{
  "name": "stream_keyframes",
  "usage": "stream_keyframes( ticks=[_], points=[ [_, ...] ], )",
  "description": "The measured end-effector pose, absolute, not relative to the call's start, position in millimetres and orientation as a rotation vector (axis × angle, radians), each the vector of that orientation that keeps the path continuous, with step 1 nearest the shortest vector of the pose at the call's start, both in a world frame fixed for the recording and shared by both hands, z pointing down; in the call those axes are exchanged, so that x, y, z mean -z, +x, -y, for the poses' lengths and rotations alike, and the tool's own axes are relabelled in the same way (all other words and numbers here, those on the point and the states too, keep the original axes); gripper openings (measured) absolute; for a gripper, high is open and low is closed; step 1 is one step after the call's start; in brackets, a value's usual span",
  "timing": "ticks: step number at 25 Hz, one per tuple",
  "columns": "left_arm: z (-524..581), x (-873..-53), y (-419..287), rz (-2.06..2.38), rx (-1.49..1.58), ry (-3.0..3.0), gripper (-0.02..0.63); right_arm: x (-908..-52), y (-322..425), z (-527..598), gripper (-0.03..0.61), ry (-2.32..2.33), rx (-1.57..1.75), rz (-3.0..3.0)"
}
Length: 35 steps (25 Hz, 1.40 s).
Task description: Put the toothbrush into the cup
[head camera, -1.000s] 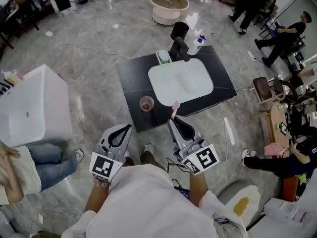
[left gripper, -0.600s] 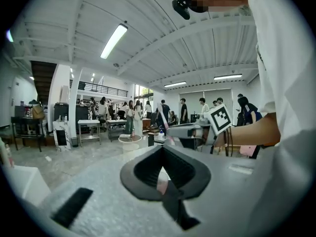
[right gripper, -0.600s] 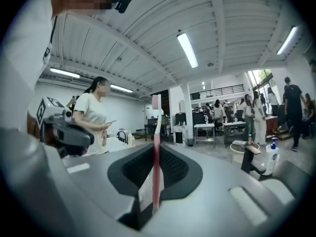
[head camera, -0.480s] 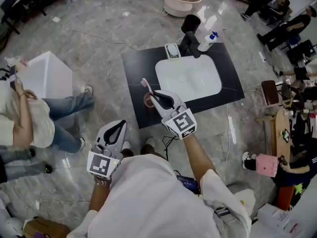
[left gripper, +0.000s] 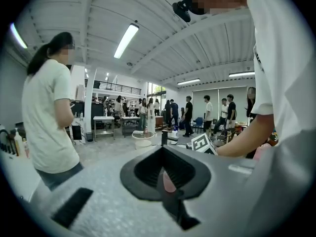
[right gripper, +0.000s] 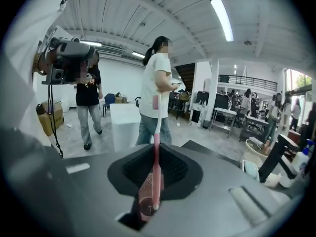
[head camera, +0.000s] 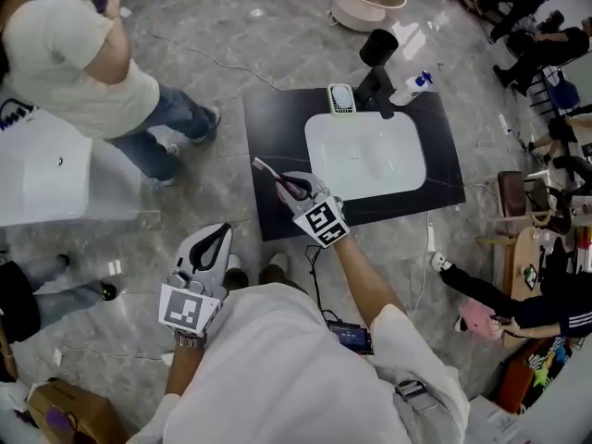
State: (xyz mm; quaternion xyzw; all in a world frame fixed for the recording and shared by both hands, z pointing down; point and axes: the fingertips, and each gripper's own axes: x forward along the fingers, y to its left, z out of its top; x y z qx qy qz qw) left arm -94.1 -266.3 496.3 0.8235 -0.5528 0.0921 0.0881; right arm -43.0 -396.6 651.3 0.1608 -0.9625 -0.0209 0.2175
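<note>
Head view: right gripper (head camera: pixel 290 187) sits over the lower left part of the black countertop (head camera: pixel 268 146), just left of the white sink basin (head camera: pixel 365 155). Its jaws are clamped on a pink toothbrush (head camera: pixel 274 174), whose brush head pokes out toward the upper left. Left gripper (head camera: pixel 215 248) is low in the frame, off the counter and over the grey floor, well apart from the right one.

Right gripper view: jaws pinch the toothbrush (right gripper: pixel 156 152), which stands nearly upright with the head at the top. A pink translucent cup (right gripper: pixel 140 209) shows through the jaw gap right below. The handle's lower end overlaps the cup mouth; can't tell if it is actually inside. Right gripper (right gripper: pixel 150 194) is centred over the cup.

Left gripper view: left gripper (left gripper: pixel 170 191) has its jaws together and grips nothing.

At the back edge of the counter are a soap dish (head camera: pixel 341 98), a black faucet (head camera: pixel 377 86) and a spray bottle (head camera: pixel 413 85). A person in a white shirt (head camera: pixel 79 49) stands at upper left, next to a white box (head camera: pixel 46 178).
</note>
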Motion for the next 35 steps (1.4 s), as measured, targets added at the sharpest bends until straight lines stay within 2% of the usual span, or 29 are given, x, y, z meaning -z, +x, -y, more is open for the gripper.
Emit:
stream_keyframes(
  ticks=[18, 26, 33, 35],
  points=[
    [277, -499, -101, 1.664, -0.302, 2.437, -0.002, -697, -29, 398, 0.048, 0.345, 0.043, 2.481],
    [280, -498, -103, 1.660, -0.295, 2.453, -0.002, -692, -22, 399, 0.103, 0.373, 0.000, 2.467],
    [282, -495, -105, 1.637, -0.287, 2.474, -0.002, -628, 4, 394, 0.014, 0.654, -0.118, 2.611],
    [286, -493, -102, 1.617, -0.270, 2.498, -0.002, -607, 10, 388, 0.014, 0.725, -0.170, 2.663]
  ],
)
